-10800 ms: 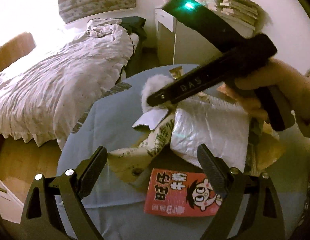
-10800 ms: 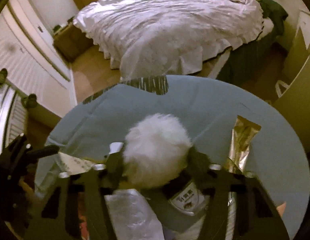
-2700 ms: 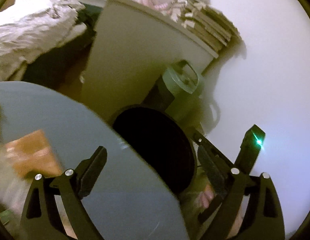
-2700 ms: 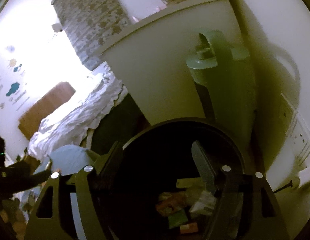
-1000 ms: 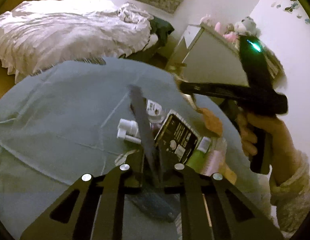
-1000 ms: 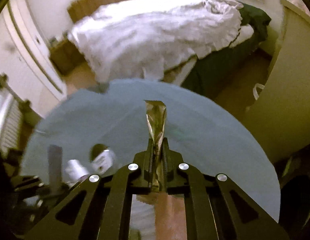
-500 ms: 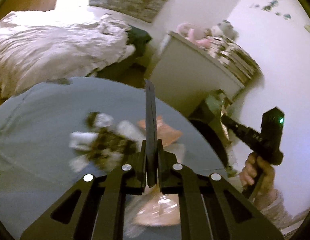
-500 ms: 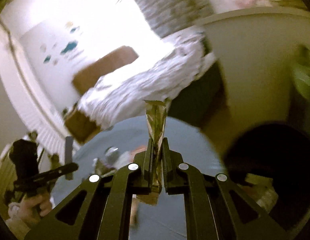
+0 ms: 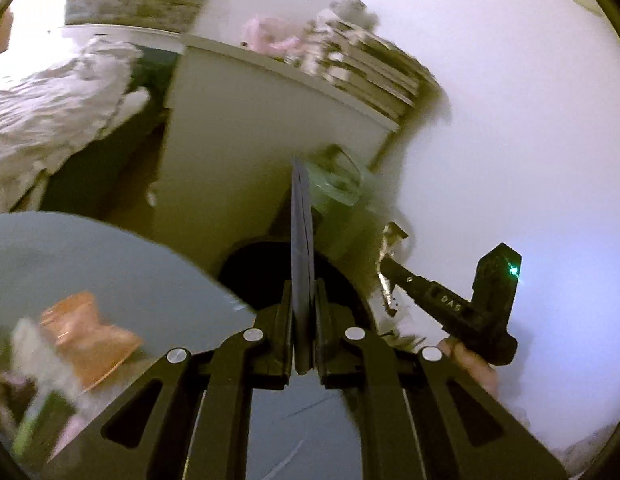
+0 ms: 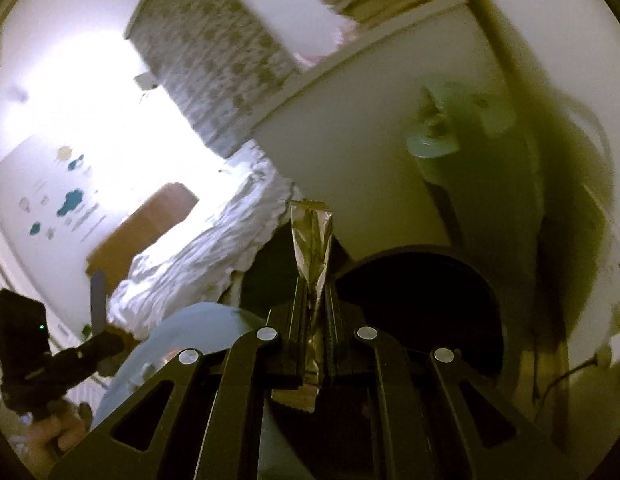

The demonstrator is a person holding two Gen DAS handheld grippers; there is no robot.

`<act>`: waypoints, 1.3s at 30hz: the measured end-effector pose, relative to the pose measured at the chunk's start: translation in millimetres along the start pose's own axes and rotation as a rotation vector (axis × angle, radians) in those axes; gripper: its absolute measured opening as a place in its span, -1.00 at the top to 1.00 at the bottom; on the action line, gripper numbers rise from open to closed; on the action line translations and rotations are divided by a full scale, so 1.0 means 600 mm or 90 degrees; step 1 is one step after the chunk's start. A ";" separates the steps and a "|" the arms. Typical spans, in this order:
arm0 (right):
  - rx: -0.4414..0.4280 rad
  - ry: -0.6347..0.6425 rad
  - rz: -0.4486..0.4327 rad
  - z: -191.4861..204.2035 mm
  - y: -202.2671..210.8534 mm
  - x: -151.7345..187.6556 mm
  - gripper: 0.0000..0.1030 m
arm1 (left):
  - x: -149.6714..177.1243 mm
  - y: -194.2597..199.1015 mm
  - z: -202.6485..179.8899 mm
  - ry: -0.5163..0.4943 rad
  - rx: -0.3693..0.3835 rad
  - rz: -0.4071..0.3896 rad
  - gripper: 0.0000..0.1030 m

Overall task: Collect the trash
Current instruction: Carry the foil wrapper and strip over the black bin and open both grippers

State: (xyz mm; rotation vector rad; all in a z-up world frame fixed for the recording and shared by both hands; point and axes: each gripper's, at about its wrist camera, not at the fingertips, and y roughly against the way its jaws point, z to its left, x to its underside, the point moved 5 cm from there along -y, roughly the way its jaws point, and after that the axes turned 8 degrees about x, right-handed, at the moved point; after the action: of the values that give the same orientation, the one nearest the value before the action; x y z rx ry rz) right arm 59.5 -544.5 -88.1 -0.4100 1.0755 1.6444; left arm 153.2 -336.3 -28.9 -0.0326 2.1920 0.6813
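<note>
Dark, flat card (image 9: 301,248) stands edge-on in the left claw (image 9: 303,328), whose jaws are clamped tight on it, above the edge of the blue-covered worktop (image 9: 121,276) and in front of the black bin (image 9: 265,276). Crinkled gold foil wrapper (image 10: 312,248) is pinched upright in the right claw (image 10: 314,332), jaws closed on it, just beside the bin's dark mouth (image 10: 422,300). Blurred orange and green litter (image 9: 83,336) lies on the worktop.
</note>
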 end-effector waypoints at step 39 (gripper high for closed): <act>0.031 -0.033 -0.021 -0.059 -0.028 0.000 -0.31 | 0.009 -0.164 -0.021 -0.023 -0.041 0.064 -0.59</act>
State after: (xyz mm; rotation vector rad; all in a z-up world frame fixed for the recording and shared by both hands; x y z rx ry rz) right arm 65.8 -572.7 -114.5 -0.3503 1.0631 1.5890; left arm 164.9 -425.0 -71.5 0.0562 2.1483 0.8028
